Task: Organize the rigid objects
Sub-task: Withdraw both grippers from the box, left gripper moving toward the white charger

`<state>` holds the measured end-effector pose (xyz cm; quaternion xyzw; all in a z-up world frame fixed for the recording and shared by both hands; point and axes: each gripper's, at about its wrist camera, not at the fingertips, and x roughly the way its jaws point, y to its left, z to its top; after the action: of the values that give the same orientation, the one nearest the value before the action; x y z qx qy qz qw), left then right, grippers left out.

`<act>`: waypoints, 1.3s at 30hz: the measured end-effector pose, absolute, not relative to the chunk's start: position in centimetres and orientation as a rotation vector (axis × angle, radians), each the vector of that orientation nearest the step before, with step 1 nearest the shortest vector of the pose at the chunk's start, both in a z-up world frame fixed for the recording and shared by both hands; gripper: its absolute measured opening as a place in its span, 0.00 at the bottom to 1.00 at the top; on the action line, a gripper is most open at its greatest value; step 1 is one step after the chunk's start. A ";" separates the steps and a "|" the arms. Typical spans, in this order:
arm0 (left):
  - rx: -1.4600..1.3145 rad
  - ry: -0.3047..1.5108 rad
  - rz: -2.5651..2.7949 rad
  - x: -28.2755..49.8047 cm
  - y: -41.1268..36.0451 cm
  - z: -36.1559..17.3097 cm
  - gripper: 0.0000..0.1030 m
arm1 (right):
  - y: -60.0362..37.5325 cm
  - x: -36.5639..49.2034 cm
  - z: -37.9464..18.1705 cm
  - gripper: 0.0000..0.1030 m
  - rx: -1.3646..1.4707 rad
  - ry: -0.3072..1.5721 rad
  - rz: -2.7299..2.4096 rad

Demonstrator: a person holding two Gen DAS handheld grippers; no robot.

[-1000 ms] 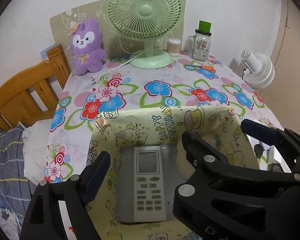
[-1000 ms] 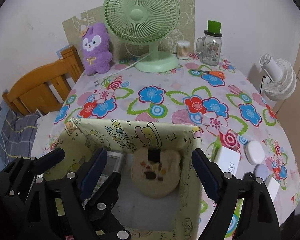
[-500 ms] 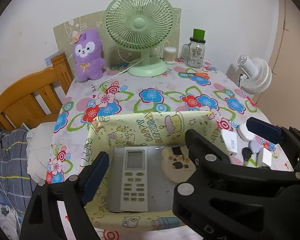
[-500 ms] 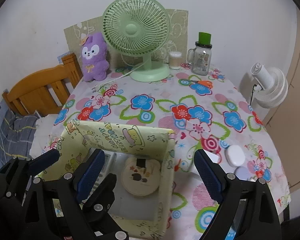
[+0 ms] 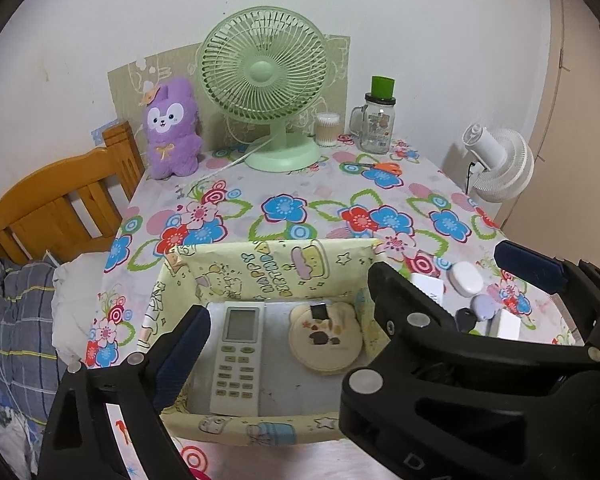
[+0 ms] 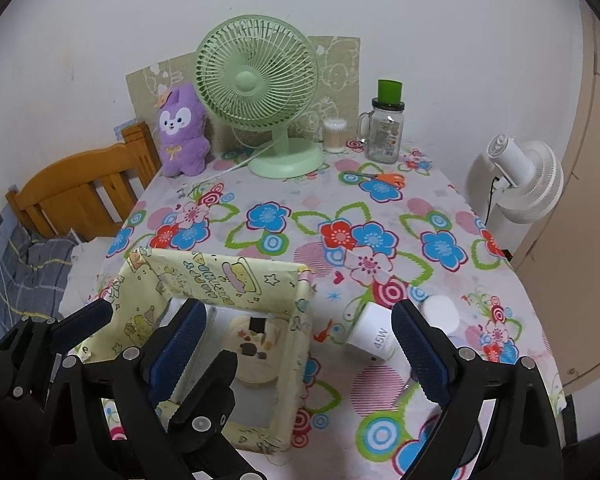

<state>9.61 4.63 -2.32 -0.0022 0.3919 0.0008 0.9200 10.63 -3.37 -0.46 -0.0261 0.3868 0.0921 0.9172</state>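
With both sets of jaws spread empty, the left gripper point(image 5: 352, 292) and right gripper point(image 6: 296, 344) have been drawn back from the "HAPPY BIRTHDAY" box point(image 5: 268, 268), the "45W" charger point(image 6: 374, 336) now seen between the right jaws.

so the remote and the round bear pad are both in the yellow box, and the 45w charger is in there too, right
Not quite. The remote and the round bear pad do lie in the yellow box, but the 45W charger is outside it, on the tablecloth to the box's right. The right wrist view shows this clearly.
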 end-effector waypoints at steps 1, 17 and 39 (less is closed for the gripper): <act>-0.005 0.801 0.000 9.5 4.4 -2.2 0.95 | -3.6 10.5 -0.3 0.93 -0.055 0.792 0.189; 0.004 0.768 -0.013 8.5 -0.1 -1.9 0.99 | -8.0 9.0 0.4 0.94 -0.057 0.761 0.168; -0.008 0.755 -0.045 7.1 -6.9 -3.4 0.99 | -15.1 7.1 -0.6 0.94 -0.054 0.748 0.150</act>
<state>7.07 -6.92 -3.37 -0.0040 0.3688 -0.0222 0.9292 7.13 -15.06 -0.59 -0.0266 0.3651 0.0732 0.9277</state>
